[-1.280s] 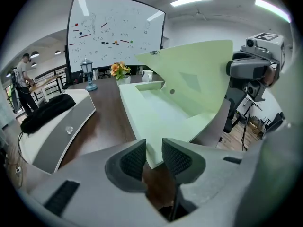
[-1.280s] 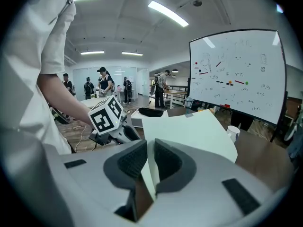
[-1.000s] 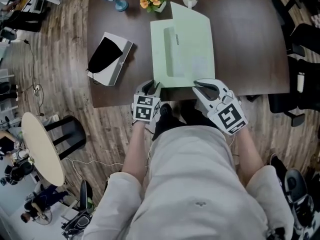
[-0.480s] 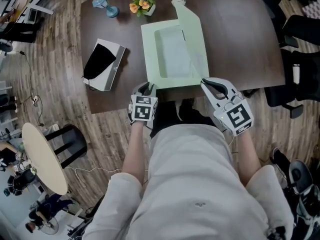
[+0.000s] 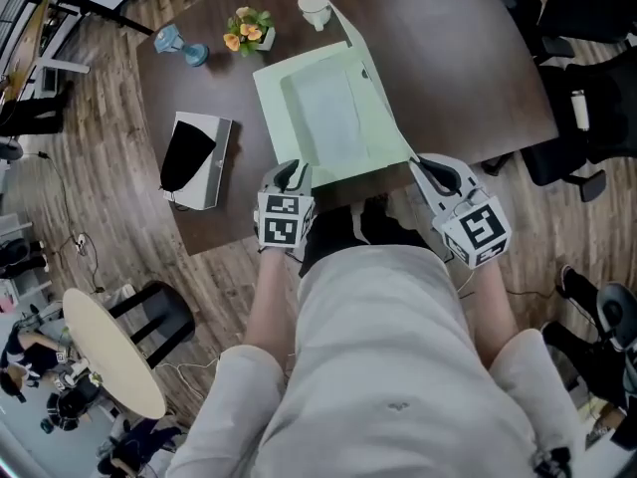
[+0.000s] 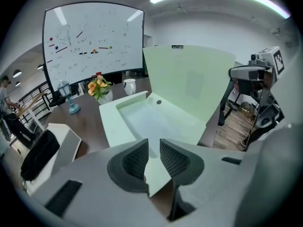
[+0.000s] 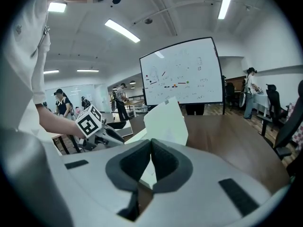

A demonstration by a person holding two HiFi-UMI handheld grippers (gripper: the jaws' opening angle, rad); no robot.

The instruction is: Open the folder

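Observation:
A light green folder lies on the dark table, near its front edge. Its cover stands raised, hinged along the right side. My right gripper is shut on the cover's near corner, and the sheet rises between the pads in the right gripper view. My left gripper is at the folder's near left corner. Its jaws have just been closing, and the corner of the lower leaf lies in the gap between them, with space still showing beside the pads.
A white box with a black bag lies left of the folder. A flower pot, a white cup and a blue figure stand at the table's far edge. Black chairs stand on the right, and a whiteboard behind.
The cover has swung up from nearly flat to standing steeply, with the right gripper carrying its corner rightwards. The left gripper has lifted a little and its jaws have narrowed.

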